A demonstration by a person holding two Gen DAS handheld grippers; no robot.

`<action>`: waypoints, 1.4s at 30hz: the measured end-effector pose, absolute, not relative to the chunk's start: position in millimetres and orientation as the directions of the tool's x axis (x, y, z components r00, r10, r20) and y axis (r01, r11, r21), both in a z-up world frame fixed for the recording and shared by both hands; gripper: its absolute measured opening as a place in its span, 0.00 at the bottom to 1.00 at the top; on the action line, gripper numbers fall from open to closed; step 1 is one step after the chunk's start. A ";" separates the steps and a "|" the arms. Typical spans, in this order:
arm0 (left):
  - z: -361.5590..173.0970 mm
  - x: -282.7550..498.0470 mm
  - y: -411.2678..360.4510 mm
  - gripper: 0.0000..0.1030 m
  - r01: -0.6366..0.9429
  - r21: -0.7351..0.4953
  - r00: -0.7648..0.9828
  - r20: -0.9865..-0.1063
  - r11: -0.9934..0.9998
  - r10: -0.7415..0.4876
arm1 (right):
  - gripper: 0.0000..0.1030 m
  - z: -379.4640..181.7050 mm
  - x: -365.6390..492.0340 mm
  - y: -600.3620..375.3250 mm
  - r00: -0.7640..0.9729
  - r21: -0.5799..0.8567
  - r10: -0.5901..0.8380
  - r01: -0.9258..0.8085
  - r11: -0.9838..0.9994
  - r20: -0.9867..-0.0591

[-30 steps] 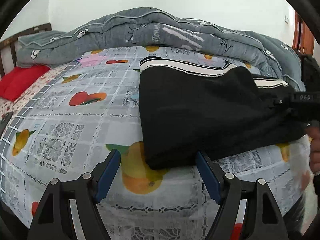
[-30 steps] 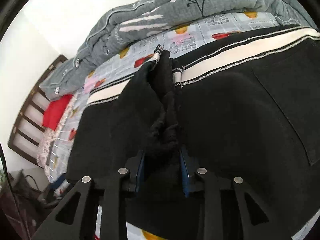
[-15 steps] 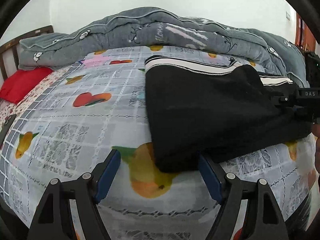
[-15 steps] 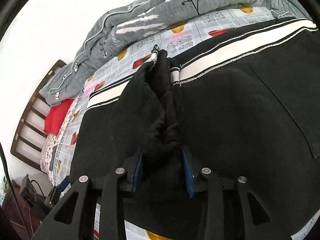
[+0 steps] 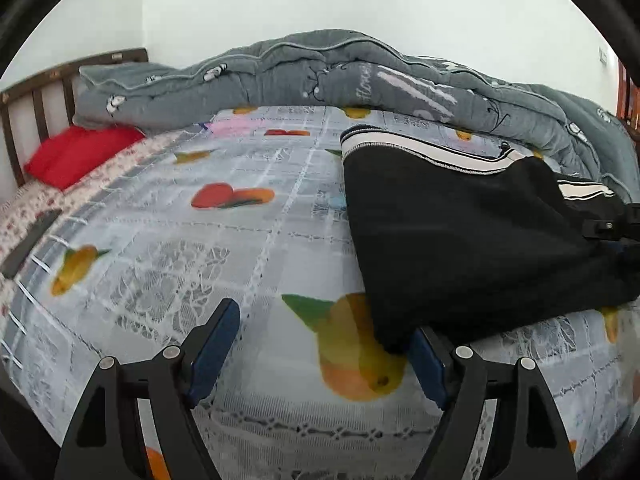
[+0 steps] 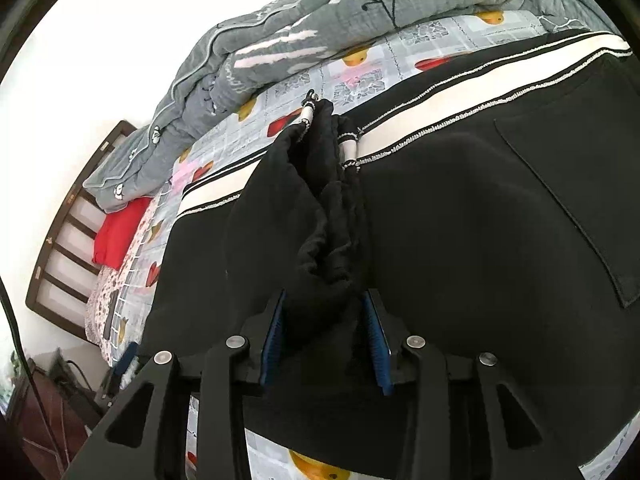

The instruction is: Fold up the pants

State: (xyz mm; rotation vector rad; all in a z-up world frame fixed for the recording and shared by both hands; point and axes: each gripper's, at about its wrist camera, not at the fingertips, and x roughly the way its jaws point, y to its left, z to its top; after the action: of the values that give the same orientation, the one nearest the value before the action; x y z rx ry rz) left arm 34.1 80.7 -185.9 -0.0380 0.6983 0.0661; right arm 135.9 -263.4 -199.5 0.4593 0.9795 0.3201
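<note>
Black pants [image 5: 460, 232] with a white-striped waistband lie folded on the right half of the bed. My left gripper [image 5: 322, 320] hovers open just above the sheet, and the pants' near left corner [image 5: 390, 340] rests against the inside of its right finger. My right gripper [image 6: 324, 296] has a raised bunch of the black pants [image 6: 328, 240] between its blue pads. Its jaws are opening, and the fabric fills the gap and touches both pads. The white-tipped drawstring [image 6: 308, 114] hangs off the top of that bunch.
A fruit-patterned grey sheet [image 5: 200, 260] covers the bed. A rolled grey quilt [image 5: 320, 76] runs along the far side. A red pillow [image 5: 76, 152] and a dark wooden headboard [image 5: 36, 92] are at the left, and a dark flat object [image 5: 32, 244] lies on the left edge.
In the left wrist view the pants have slid to the right, so their corner now sits by the right finger. The right gripper's pads stand a little wider around the bunched fabric.
</note>
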 end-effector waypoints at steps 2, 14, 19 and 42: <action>-183.3 34.6 79.2 0.77 -0.081 -0.022 0.761 -0.646 0.996 0.048 | 0.38 -201.8 139.3 -258.7 0.525 0.498 0.446 -0.048 0.866 -0.725; -184.0 35.8 76.4 0.77 -0.030 -0.042 0.749 -0.662 0.999 -0.006 | 0.18 -179.3 96.0 -281.8 0.658 0.444 0.398 -0.106 0.890 -0.640; -184.8 37.0 78.8 0.77 -0.024 -0.052 0.745 -0.667 0.998 -0.017 | 0.21 -201.6 96.7 -281.5 0.600 0.416 0.397 -0.115 0.902 -0.695; -184.9 39.3 80.1 0.78 -0.021 -0.056 0.737 -0.676 0.998 -0.023 | 0.05 -190.6 192.6 -293.7 0.582 0.340 0.331 -0.098 0.935 -0.743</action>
State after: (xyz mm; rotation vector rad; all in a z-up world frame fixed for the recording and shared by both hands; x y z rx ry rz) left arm 39.3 80.1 -184.9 -0.0615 0.7429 -0.0010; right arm 192.6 -293.7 -190.6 0.2758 0.9180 0.2541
